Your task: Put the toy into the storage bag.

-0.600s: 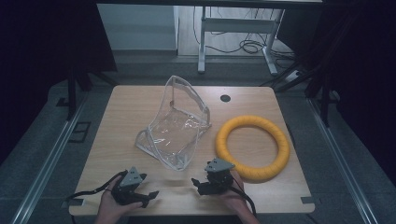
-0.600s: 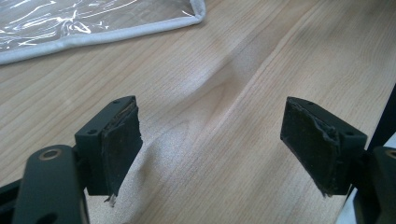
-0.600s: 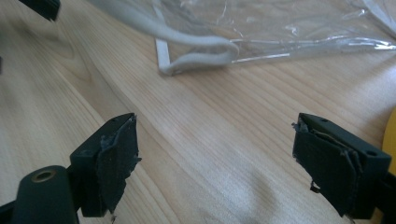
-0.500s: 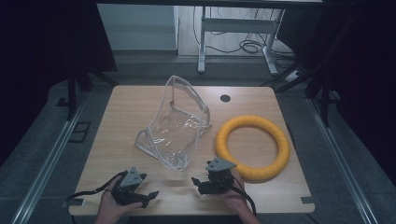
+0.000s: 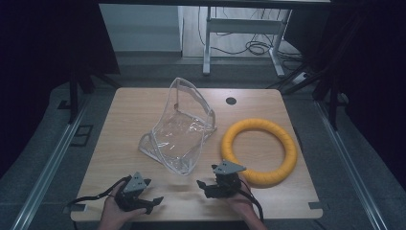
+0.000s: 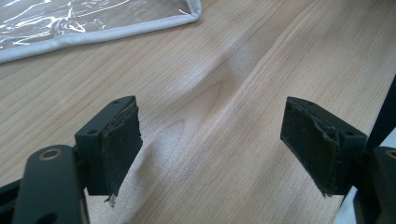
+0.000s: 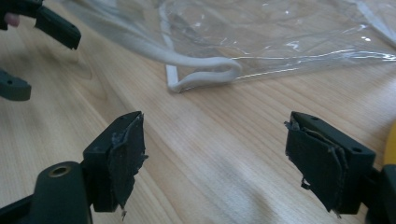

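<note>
Centrally, clear bag (image 5: 179, 129), beside yellow ring (image 5: 259, 151)

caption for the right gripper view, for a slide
Open right hand-held gripper facing the clear bag on the wooden table.

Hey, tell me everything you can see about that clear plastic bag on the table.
The clear plastic bag looks like glossy, see-through vinyl edged with white piping. It sits near the middle of the wooden table, propped up so its far end rises to a rounded peak while its near end lies flat. It looks empty. A white looped strap rests on the wood at its near edge. The yellow ring lies just beside it; neither gripper touches it.
</note>
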